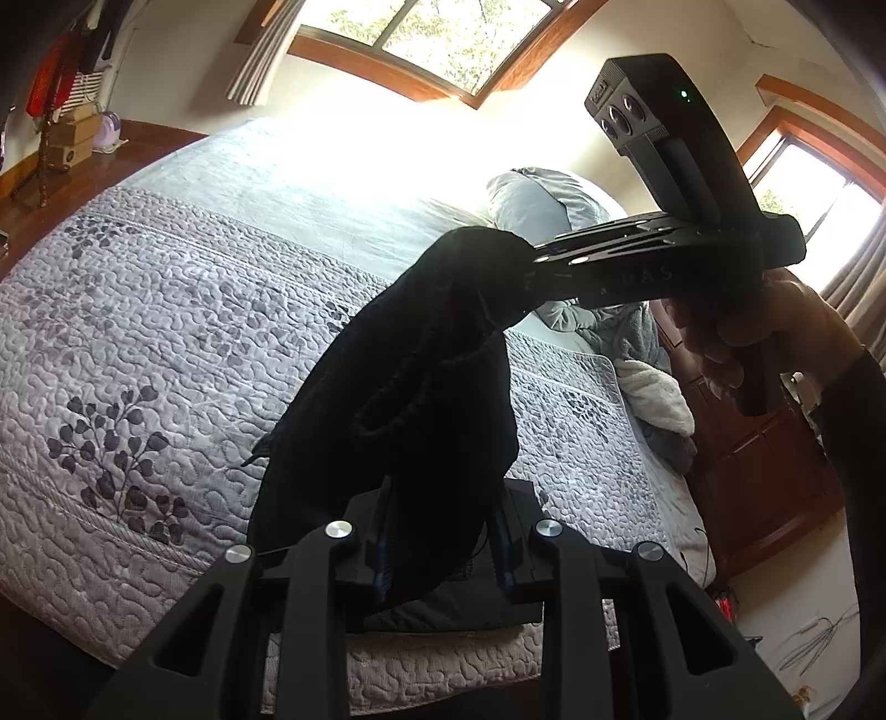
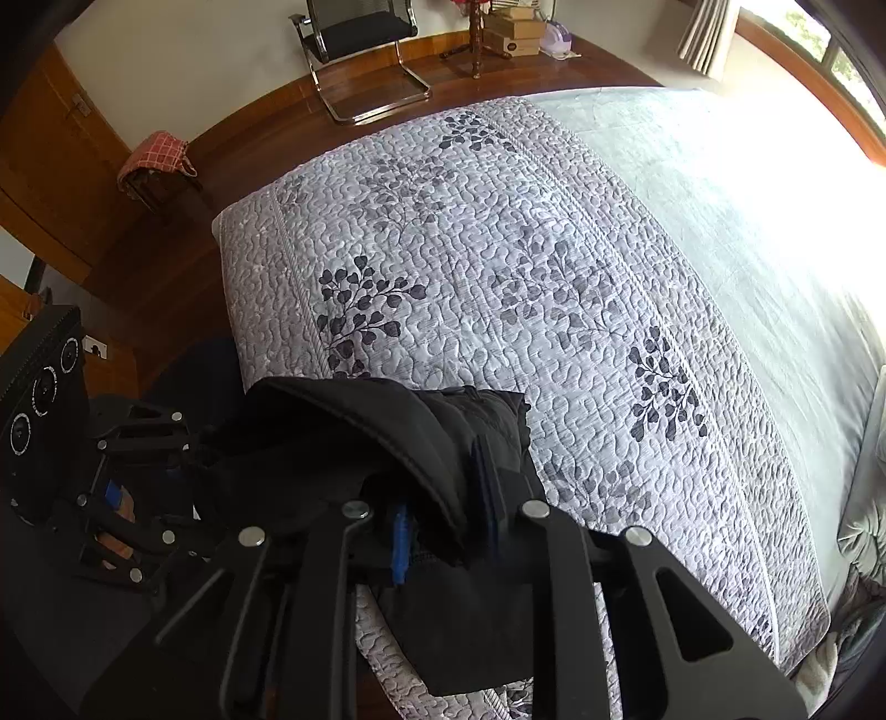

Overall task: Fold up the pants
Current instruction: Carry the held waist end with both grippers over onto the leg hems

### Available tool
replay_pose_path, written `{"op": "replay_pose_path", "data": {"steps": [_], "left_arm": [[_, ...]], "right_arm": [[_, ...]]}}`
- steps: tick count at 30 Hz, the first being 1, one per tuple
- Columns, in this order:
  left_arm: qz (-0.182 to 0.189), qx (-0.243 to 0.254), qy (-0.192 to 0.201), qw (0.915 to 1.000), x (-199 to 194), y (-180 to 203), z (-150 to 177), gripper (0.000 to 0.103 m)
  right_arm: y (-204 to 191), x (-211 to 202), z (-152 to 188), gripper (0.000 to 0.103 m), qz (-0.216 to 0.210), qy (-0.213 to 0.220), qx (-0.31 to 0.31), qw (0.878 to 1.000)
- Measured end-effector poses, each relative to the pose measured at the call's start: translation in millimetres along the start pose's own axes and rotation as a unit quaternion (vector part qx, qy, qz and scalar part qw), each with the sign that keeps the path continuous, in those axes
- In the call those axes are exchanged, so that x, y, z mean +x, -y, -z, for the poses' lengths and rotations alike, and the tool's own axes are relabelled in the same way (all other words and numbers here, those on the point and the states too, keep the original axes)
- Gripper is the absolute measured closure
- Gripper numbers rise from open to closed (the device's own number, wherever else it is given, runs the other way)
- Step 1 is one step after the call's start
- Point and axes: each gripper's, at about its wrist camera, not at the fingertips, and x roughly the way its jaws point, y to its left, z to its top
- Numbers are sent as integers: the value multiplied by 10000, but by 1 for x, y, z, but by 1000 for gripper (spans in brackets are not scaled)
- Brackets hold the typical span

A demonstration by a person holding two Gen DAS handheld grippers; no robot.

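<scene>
The black pants (image 1: 410, 387) hang lifted above the quilted bed (image 1: 166, 310), stretched between my two grippers. My left gripper (image 1: 443, 531) is shut on one end of the pants at the bottom of its view. My right gripper (image 1: 531, 271) shows in the left wrist view, shut on the other end, higher up. In the right wrist view the pants (image 2: 398, 443) bunch over my right gripper (image 2: 443, 515), and my left gripper (image 2: 188, 448) grips them at the left. Part of the pants hangs down onto the bed's near edge (image 2: 476, 637).
The grey leaf-patterned quilt (image 2: 498, 277) covers the bed. Pillows and crumpled blankets (image 1: 637, 354) lie at the head. A black chair (image 2: 360, 33), a stool with red checked cloth (image 2: 158, 158) and stacked boxes (image 2: 515, 27) stand on the wooden floor beyond.
</scene>
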Motion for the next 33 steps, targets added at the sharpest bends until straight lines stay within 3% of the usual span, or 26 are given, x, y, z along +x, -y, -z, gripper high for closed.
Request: {"op": "replay_pose_path", "data": {"steps": [33], "left_arm": [[594,579,-695,9941,86,93,29,75]], "right_arm": [[65,-17,118,90,177,68,466,9987]]}}
